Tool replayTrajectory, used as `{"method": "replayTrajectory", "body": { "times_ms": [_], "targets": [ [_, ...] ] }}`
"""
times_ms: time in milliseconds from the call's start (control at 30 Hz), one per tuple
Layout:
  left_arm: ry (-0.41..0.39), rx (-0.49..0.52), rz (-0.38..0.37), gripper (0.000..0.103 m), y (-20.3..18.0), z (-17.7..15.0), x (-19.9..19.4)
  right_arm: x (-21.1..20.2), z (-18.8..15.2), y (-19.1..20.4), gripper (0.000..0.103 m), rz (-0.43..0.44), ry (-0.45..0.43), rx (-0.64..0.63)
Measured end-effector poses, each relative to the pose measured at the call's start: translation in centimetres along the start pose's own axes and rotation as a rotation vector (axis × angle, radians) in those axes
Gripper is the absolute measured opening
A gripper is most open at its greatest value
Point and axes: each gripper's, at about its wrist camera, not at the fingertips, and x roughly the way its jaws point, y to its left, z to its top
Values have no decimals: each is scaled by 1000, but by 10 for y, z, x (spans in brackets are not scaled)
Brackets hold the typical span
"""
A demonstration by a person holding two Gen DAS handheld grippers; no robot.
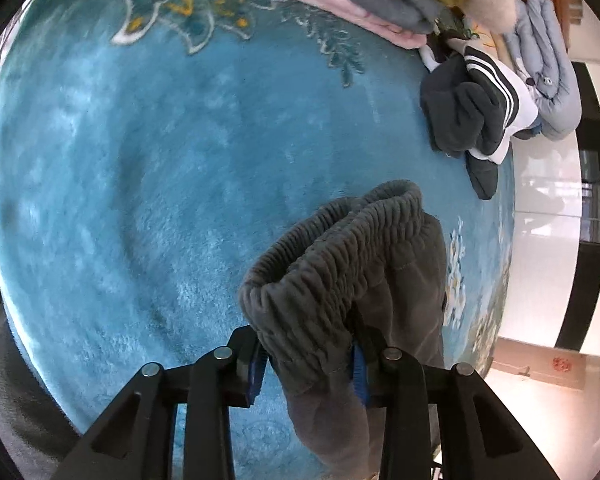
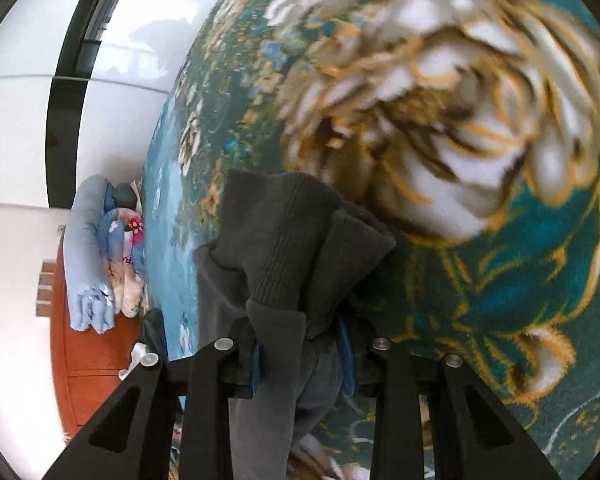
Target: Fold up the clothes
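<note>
Garment: grey trousers [image 1: 340, 264] of soft fleece, held off the blue floral carpet [image 1: 140, 180], the cloth hanging below both grippers.
Waistband: gathered elastic, ruffled into tight ridges, bunched above the left gripper [image 1: 308, 368].
Left gripper: pinching the waistband between its blue pads.
Cuff: ribbed knit, folded over itself, in the right gripper [image 2: 300, 356].
Right gripper: clamped on the cuff end.
Carpet's far edge: a stack of folded clothes [image 1: 360, 4]; a dark pile with white stripes [image 1: 472, 108] beside it.
</note>
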Motion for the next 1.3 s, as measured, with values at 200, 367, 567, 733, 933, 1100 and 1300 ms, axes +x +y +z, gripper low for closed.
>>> {"method": "replayTrajectory", "body": {
  "times_ms": [200, 367, 567, 733, 933, 1100, 1300],
  "targets": [
    [-9, 48, -30, 37, -7, -1, -7, -34, -18, 61, 32, 59, -76, -176],
    [9, 37, -59, 38, -2, -4, -11, -74, -63, 134, 32, 78, -129, -451],
    [21, 6, -88, 43, 8, -7, -20, -69, -147, 211, 32, 54, -80, -751],
    [18, -4, -121, 48, 18, -9, -30, -36, -224, 242, 32, 11, 4, -903],
    [18, -22, -150, 50, 32, -12, -38, 17, -317, 240, 32, -105, 125, -1138],
    [35, -19, -159, 50, 38, -15, -38, 54, -366, 215, 36, -202, 219, -1189],
    [56, -34, -166, 52, 42, -15, -33, 71, -388, 192, 45, -252, 323, -1188]
  ]
}}
